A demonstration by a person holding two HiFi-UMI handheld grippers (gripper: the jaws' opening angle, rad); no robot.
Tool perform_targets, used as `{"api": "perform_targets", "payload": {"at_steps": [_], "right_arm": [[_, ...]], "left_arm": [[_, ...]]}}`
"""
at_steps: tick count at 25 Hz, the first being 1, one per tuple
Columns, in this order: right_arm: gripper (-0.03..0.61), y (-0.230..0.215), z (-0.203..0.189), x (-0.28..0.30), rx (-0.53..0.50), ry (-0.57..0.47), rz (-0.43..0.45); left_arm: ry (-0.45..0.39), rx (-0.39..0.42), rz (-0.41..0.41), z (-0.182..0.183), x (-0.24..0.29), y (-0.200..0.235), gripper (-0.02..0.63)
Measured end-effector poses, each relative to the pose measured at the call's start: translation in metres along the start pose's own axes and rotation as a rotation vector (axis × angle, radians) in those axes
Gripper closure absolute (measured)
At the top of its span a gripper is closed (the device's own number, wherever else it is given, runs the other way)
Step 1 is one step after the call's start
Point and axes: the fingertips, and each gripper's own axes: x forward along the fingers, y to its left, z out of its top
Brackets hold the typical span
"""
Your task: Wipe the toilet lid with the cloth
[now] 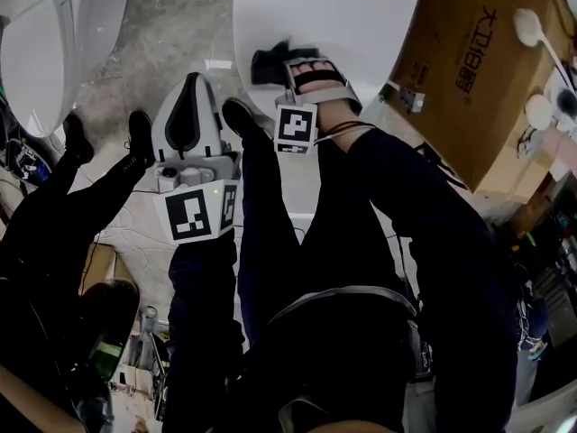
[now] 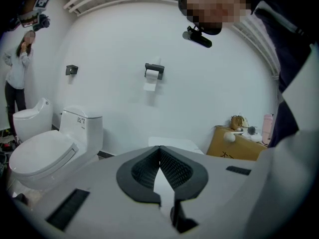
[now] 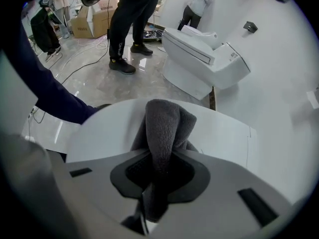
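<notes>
Inside the right hand-held gripper (image 3: 158, 156) sits one dark grey fleece cloth (image 3: 164, 121), clamped, one white toilet lid (image 3: 224, 133) just ahead; left hand-held gripper (image 2: 159, 149) closed, empty.

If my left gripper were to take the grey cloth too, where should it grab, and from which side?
Probably the rounded fold of the cloth bulging past the right gripper, whose jaws pinch it lower down. Come from the tip side, opposite that gripper; the left gripper, now shut, must open first.
</notes>
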Motion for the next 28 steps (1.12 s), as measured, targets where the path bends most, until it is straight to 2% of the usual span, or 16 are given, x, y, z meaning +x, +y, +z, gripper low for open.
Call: {"api": "perform_targets", "payload": {"at_steps": [4,8,12,15,18,22,28], "right_arm": [[0.509,0.046,0.015,-0.011,-0.007,-0.01,0.031],[0.509,0.072,0.019,-0.018,-0.02,-0.01,0.057],[0.509,0.081,0.022,-0.02,-0.004,-0.022,0.1],[0.509,0.073,0.021,-0.023,0.055,-0.052,0.13],[0.509,0.037,0.018,-0.026,0.121,-0.088,0.064],[0.509,-0.045,0.011,-0.017,0.179,-0.107,-0.049],[0.508,-0.183,-0.005,0.013,0.156,-0.069,-0.218]], "left_arm": [[0.003,-0.002,0.006,-0.01,-0.007,0.003,0.598],[0.006,-0.004,0.012,-0.014,-0.011,0.0,0.598],[-0.003,-0.003,0.013,-0.011,-0.011,-0.002,0.598],[-0.007,-0.003,0.016,-0.009,-0.009,-0.002,0.598],[-0.007,-0.009,0.025,-0.008,-0.006,0.001,0.598],[-0.011,-0.021,0.051,-0.004,-0.003,0.01,0.598],[-0.015,-0.049,0.082,0.0,0.008,0.028,0.598]]}}
